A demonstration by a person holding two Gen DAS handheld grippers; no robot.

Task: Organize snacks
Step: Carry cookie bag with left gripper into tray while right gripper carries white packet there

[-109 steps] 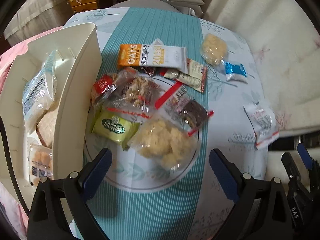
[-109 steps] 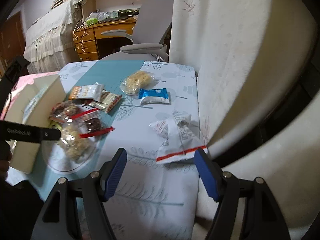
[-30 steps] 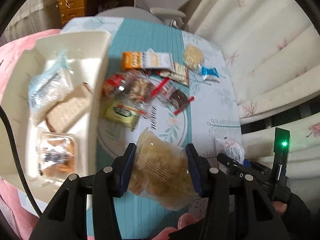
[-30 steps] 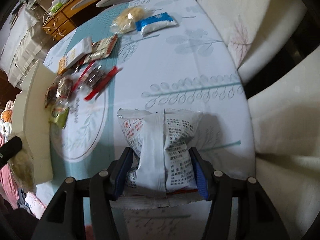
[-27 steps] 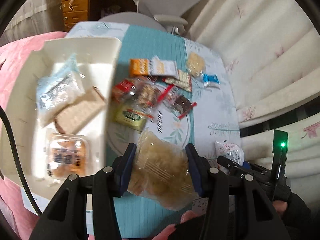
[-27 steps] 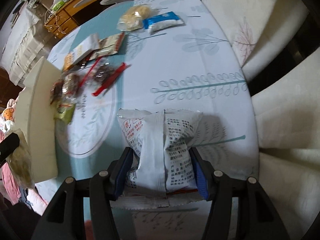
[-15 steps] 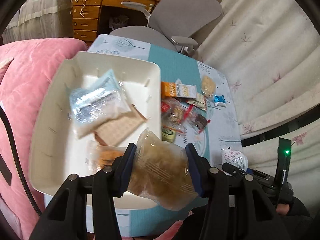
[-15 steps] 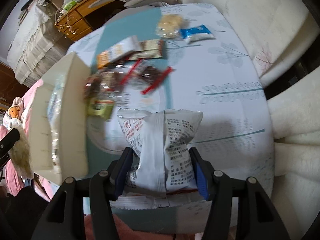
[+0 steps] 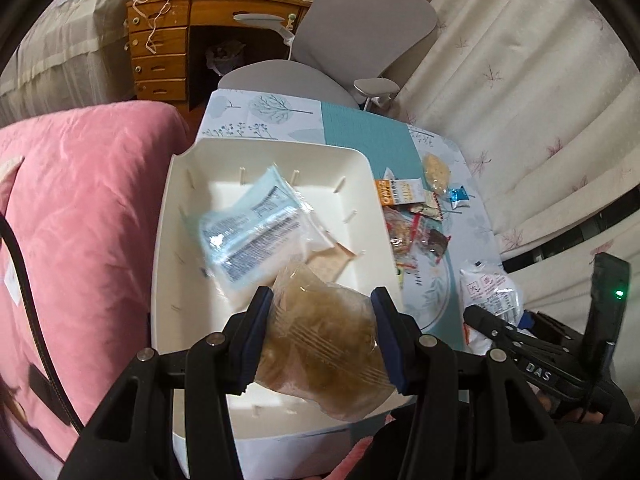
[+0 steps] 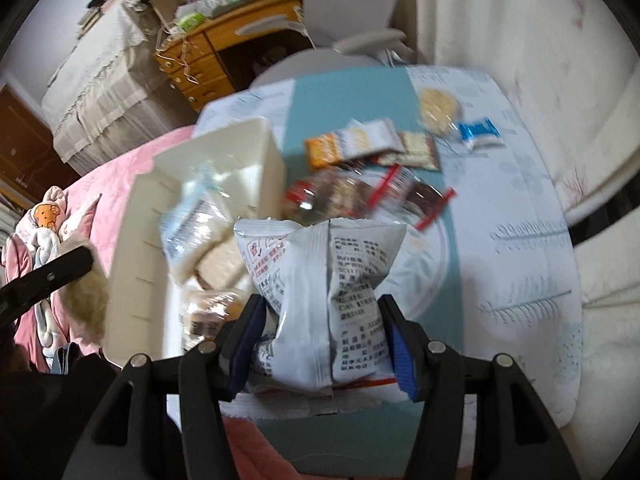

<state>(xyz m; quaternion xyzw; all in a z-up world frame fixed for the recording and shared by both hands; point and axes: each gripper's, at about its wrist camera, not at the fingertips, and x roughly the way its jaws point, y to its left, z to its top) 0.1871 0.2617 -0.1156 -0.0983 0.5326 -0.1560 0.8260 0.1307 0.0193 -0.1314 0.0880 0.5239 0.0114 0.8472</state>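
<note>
Beside the pink bed, the white bin sits on the desk. Left tool clenches a clear puffed-snack bag above it, right tool a white printed packet; released together, the slippery packs could collide and slide over the rim.

The table, covered by a leaf-print cloth with a teal centre band, carries a white tray at its 9 o'clock side. Loose snack packets lie at centre; a blue packet and a clear cracker packet lie toward 1 o'clock.
</note>
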